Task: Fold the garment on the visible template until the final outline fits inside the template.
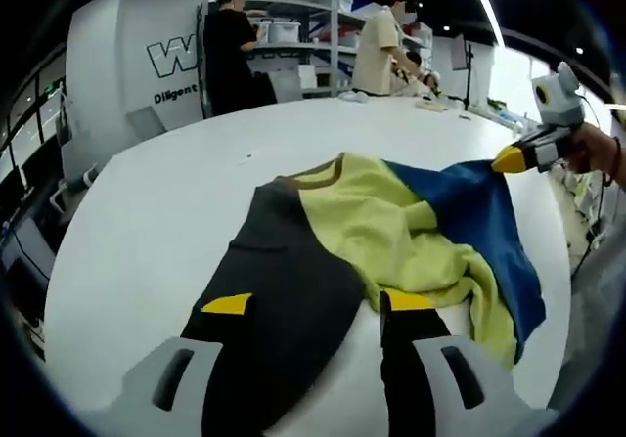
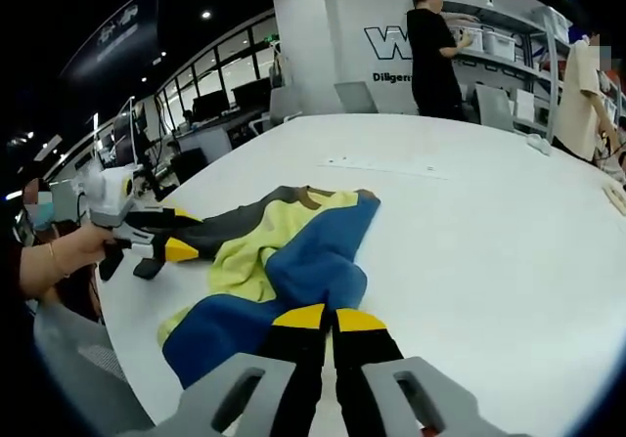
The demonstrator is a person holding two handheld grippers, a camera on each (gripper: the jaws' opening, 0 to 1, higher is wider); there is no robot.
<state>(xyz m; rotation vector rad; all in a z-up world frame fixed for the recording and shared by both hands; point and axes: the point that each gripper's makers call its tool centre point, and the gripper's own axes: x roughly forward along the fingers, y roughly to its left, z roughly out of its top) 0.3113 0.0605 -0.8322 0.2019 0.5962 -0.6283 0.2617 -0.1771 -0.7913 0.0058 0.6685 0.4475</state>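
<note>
While both hand-held grippers pinch it, garment lies rumpled.

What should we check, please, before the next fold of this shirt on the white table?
1. Right gripper grip: jaws closed on the shirt's blue part: ok.
2. Left gripper grip: jaws apart over the dark part; whether it holds cloth: cannot tell.
3. Shirt flat: bunched, blue and yellow layers overlapping: not ok.
4. Template outline on the table: cannot tell.
5. Shirt fully on the table: ok.
6. Two people at the shelves, away from the table: ok.
</note>
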